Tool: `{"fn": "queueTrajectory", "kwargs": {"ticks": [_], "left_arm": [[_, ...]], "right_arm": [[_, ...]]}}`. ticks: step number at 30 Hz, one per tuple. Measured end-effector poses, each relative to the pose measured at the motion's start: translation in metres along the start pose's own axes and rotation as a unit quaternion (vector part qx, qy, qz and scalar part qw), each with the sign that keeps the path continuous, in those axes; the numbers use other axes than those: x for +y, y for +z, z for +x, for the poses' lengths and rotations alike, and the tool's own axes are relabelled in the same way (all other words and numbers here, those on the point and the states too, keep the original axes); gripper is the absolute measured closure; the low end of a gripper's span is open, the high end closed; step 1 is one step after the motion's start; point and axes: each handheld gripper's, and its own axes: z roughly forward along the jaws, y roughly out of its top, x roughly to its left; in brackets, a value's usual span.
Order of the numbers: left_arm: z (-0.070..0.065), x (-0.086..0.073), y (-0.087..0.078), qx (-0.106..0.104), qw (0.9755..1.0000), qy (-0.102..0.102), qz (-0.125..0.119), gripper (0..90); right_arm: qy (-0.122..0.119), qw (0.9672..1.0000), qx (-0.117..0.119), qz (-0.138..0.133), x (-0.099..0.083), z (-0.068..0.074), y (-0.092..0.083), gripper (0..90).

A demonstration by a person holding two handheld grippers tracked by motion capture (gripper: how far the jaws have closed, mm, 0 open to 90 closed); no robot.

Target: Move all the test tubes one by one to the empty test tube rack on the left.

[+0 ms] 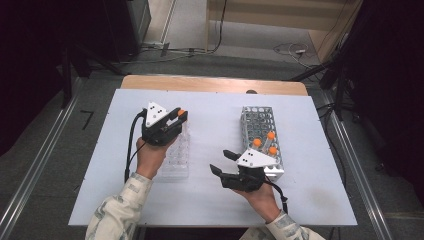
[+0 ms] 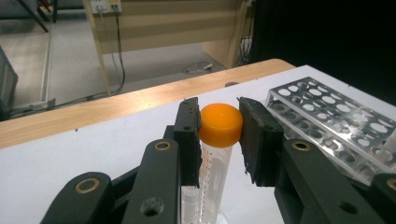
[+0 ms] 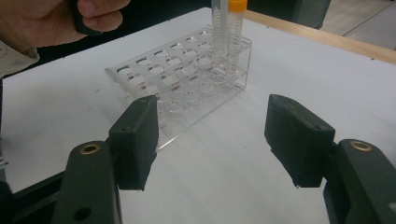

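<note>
Setting: a white table top (image 1: 210,200) with a wooden strip along its far edge, seen from above; a person's two forearms in patterned sleeves come in from the near side.
Left gripper (image 1: 181,114): held over the far end of the clear rack on the left half of the table; its two black jaws are clamped on the orange cap of a tube.
Tube (image 2: 215,154): a clear plastic tube with printed graduation marks and an orange screw cap (image 2: 221,124); it hangs upright between the left jaws, the pads pressing the cap from both sides, its body running down below them.
Clear rack (image 1: 177,155): a see-through plastic rack with rows of round holes, lying on the table under and just in front of the left hand; in the right gripper view an orange-capped tube stands at its far corner.
Right gripper (image 1: 223,162): held low near the front of the table, just beside the near end of the metal rack; its jaws stand apart with nothing between them and point left toward the clear rack.
Metal rack (image 1: 260,120): a silvery perforated rack on the right half of the table, well apart from the clear rack; three orange-capped tubes (image 1: 264,142) stand in its near half.
</note>
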Motion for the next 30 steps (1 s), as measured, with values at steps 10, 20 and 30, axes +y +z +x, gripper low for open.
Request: {"fn": "queueTrajectory", "kwargs": {"ticks": [10, 20, 30], "left_arm": [[-0.001, -0.013, 0.008, 0.006, 0.9998, 0.005, 0.016, 70.6], [-0.004, -0.022, 0.011, 0.014, 0.9996, 0.007, 0.021, 70.3], [-0.004, -0.027, 0.013, 0.014, 0.9996, 0.003, 0.024, 66.2]], "right_arm": [[0.001, 1.0, -0.001, 0.001, 0.0, 0.001, 0.001, 33.4], [0.001, 1.0, -0.001, 0.002, 0.0, 0.0, 0.0, 33.5], [0.002, 1.0, -0.001, 0.003, -0.001, 0.0, 0.001, 33.5]]}}
